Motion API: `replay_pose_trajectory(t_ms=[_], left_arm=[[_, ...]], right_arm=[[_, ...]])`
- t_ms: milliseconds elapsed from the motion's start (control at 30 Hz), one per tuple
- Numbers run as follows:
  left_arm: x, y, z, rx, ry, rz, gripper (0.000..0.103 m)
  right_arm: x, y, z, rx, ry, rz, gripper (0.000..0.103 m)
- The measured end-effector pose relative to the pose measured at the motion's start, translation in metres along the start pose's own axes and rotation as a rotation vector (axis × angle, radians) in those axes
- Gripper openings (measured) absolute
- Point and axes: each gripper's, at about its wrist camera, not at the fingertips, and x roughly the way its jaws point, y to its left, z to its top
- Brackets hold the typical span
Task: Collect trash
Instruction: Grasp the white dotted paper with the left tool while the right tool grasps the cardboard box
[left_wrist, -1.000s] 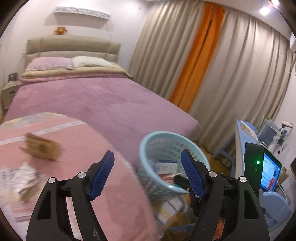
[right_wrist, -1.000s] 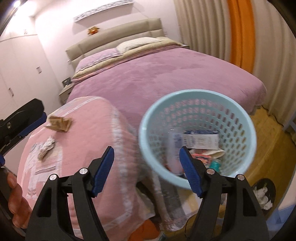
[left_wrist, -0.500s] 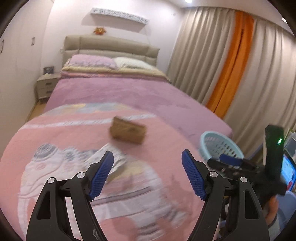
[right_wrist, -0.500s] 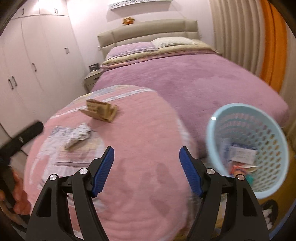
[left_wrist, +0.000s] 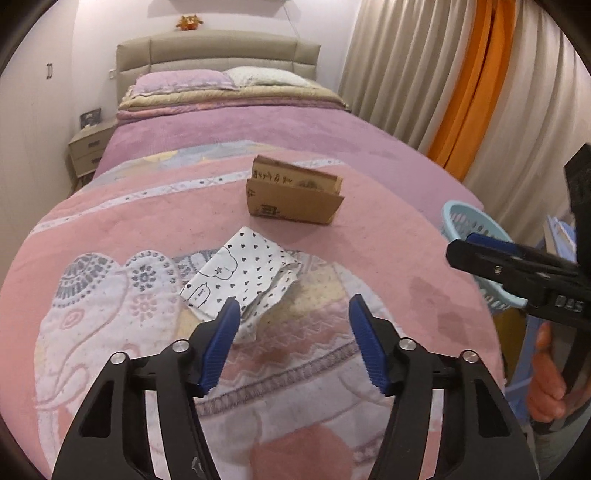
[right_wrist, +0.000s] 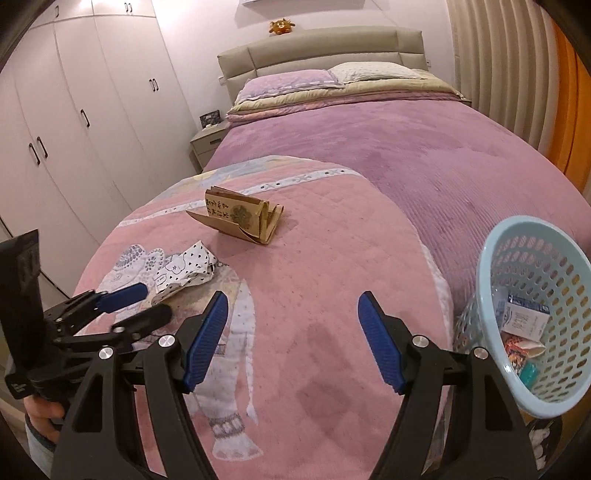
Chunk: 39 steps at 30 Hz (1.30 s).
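Observation:
A crumpled white paper with black hearts (left_wrist: 243, 280) lies on the pink elephant blanket (left_wrist: 388, 258), just ahead of my open, empty left gripper (left_wrist: 291, 310); its left finger overlaps the paper's near edge. A folded brown cardboard piece (left_wrist: 295, 197) lies farther back. Both show in the right wrist view, the paper (right_wrist: 184, 271) and the cardboard (right_wrist: 240, 218). My right gripper (right_wrist: 291, 306) is open and empty above the blanket. The light blue basket (right_wrist: 535, 306) with trash inside stands at the right beside the bed, also in the left wrist view (left_wrist: 469, 225).
A purple bed cover (right_wrist: 424, 147) with pillows and a headboard stretches behind. White wardrobes (right_wrist: 74, 110) and a nightstand (right_wrist: 207, 142) stand left. Beige and orange curtains (left_wrist: 461, 92) hang right. The other gripper appears in each view: the right one (left_wrist: 517, 266), the left one (right_wrist: 122, 302).
Both grippers swung left from the basket toward the blanket. The left gripper came down close to the white paper. The basket shifted to the right edge of both views.

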Motion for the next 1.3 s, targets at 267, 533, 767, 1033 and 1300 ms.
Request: replay_pose_trajectory(t_ms=[267, 533, 767, 1033, 1300], left_arm=[[0.020, 0.003, 0.000, 0.038, 0.032, 0.117, 0.036], [0.007, 0.020, 0.002, -0.057, -0.077, 0.102, 0.011], [-0.008, 0.044, -0.003, -0.202, -0.162, 0.052, 0.007], [-0.013, 0.044, -0.005, -0.219, -0.190, 0.052, 0.007], [-0.009, 0.047, 0.000, -0.208, -0.185, 0.054, 0.007]], right_arm=[[0.023, 0.011, 0.017, -0.040, 0.001, 0.003, 0.069], [0.049, 0.020, 0.040, -0.068, -0.013, 0.014, 0.066], [0.079, 0.012, 0.066, -0.049, 0.006, 0.037, 0.046], [0.117, 0.027, 0.079, -0.139, 0.070, 0.084, 0.046], [0.134, 0.042, 0.076, -0.202, 0.114, 0.145, 0.046]])
